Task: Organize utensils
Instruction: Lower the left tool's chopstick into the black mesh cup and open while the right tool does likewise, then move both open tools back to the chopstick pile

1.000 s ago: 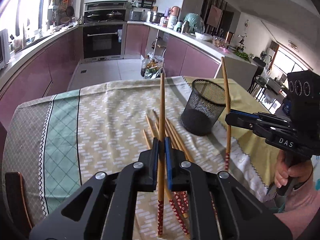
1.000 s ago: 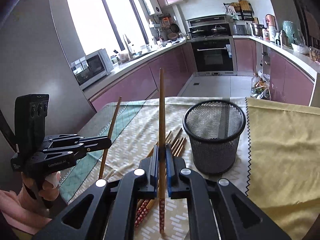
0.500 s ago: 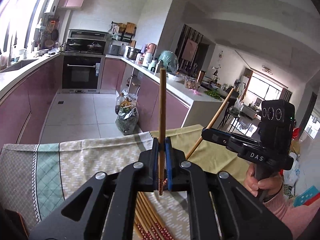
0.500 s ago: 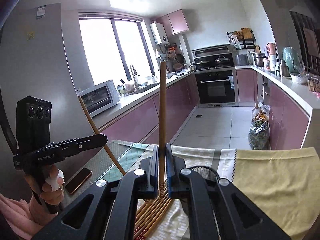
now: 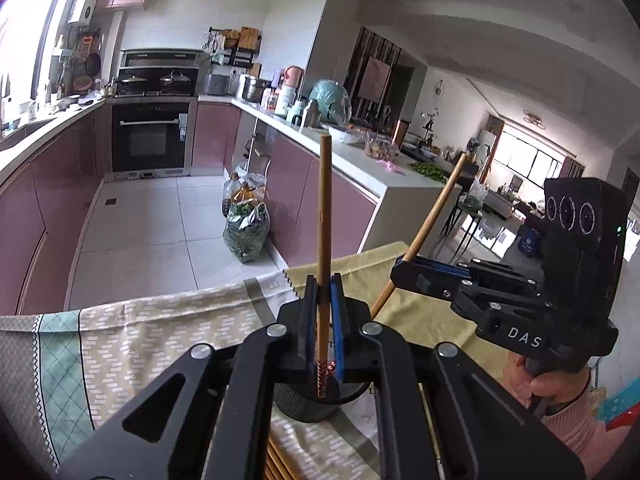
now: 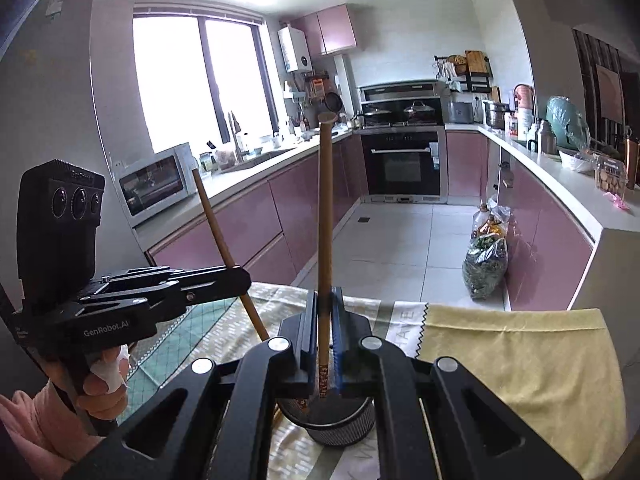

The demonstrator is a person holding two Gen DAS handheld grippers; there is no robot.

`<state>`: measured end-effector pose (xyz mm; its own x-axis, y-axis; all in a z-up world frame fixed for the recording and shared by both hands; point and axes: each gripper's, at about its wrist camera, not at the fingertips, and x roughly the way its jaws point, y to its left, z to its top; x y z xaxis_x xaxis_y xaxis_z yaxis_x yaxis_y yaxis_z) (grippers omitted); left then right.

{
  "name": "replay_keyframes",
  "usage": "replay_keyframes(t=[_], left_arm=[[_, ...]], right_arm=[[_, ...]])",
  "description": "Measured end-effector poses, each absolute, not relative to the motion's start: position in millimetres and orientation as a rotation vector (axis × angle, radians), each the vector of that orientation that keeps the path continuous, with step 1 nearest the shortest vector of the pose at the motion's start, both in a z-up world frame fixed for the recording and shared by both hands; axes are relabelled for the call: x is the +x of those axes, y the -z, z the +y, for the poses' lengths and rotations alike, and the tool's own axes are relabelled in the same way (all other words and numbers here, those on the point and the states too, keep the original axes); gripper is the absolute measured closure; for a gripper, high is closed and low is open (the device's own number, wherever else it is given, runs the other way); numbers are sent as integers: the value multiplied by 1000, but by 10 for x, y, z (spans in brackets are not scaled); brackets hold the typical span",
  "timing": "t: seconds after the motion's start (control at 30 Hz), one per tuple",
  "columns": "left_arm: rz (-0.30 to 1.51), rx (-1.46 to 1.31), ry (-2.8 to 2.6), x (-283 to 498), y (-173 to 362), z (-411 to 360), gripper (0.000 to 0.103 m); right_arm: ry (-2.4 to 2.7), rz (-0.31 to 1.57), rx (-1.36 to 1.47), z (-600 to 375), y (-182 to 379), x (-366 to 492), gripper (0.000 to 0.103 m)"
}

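Observation:
My left gripper (image 5: 323, 292) is shut on a wooden chopstick (image 5: 324, 216) held upright, its red patterned end down inside the black mesh cup (image 5: 308, 402). My right gripper (image 6: 325, 304) is shut on a second chopstick (image 6: 325, 216), also upright, its patterned end in the same cup (image 6: 340, 424). The right gripper (image 5: 404, 276) shows in the left wrist view with its chopstick (image 5: 430, 224) slanted; the left gripper (image 6: 240, 278) shows in the right wrist view. Loose chopsticks (image 5: 280, 462) lie on the table below the cup.
The table carries a patterned cloth (image 5: 152, 344) and a yellow cloth (image 6: 520, 352). Its far edge drops to a tiled kitchen floor with a bag of greens (image 5: 246, 232). Pink cabinets and an oven (image 6: 404, 164) stand behind.
Both grippers rose, tilted level and closed in over the mesh cup. The chopsticks' patterned ends, above the cloth a second ago, now sit inside the cup.

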<state>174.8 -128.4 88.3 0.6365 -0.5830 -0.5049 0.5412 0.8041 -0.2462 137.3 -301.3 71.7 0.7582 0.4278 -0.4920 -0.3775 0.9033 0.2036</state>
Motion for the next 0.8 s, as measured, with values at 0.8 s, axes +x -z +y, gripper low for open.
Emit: replay_keyframes(t=[0.8], left_arm=[[653, -15, 501, 1895, -257, -1147, 65]], right_arm=[[-393, 691, 132, -2851, -233, 1637, 76]])
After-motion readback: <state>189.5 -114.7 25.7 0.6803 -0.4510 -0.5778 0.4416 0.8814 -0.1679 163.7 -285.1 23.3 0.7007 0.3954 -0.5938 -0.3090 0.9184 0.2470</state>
